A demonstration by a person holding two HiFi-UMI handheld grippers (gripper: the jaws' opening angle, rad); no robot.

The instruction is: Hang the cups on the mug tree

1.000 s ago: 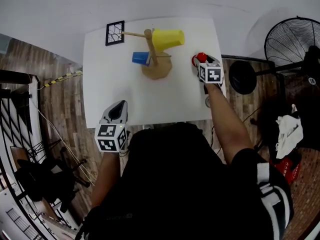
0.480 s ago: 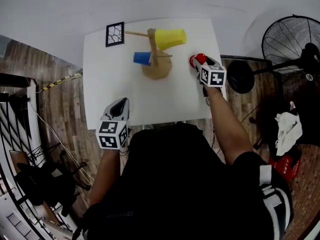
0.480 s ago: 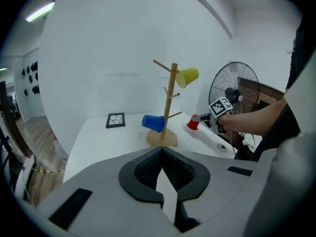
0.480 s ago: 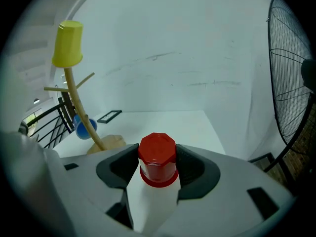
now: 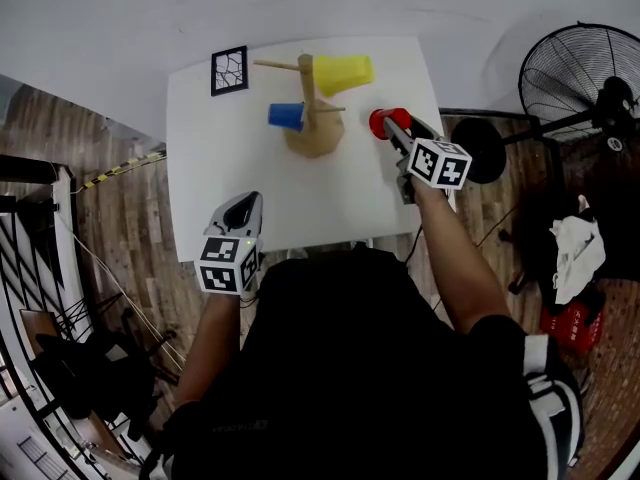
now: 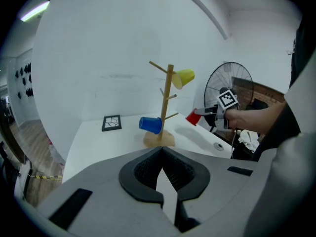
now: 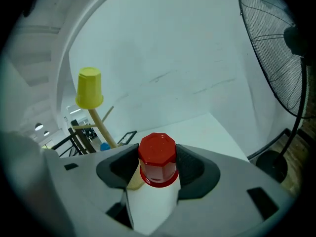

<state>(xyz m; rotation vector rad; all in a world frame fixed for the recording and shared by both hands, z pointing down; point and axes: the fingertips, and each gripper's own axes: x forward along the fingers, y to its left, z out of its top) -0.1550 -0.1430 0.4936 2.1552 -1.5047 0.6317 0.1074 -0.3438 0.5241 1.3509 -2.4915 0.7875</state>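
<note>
The wooden mug tree (image 5: 308,93) stands at the back of the white table (image 5: 210,168). A yellow cup (image 5: 345,72) hangs on its top right peg and a blue cup (image 5: 285,116) on a lower left peg. My right gripper (image 5: 392,128) is shut on a red cup (image 5: 385,123), held in the air just right of the tree's base. In the right gripper view the red cup (image 7: 157,159) sits between the pads with its base pointing away, and the yellow cup (image 7: 89,88) is up to the left. My left gripper (image 5: 240,208) is shut and empty near the table's front left edge.
A black-framed square tile (image 5: 229,70) lies at the table's back left corner. A standing fan (image 5: 575,78) is on the floor to the right of the table. A small round fitting (image 6: 218,145) sits in the tabletop near its right edge.
My right gripper has risen off the table with the red cup, rolled, and carried it slightly left toward the tree. The left gripper has stayed where it was.
</note>
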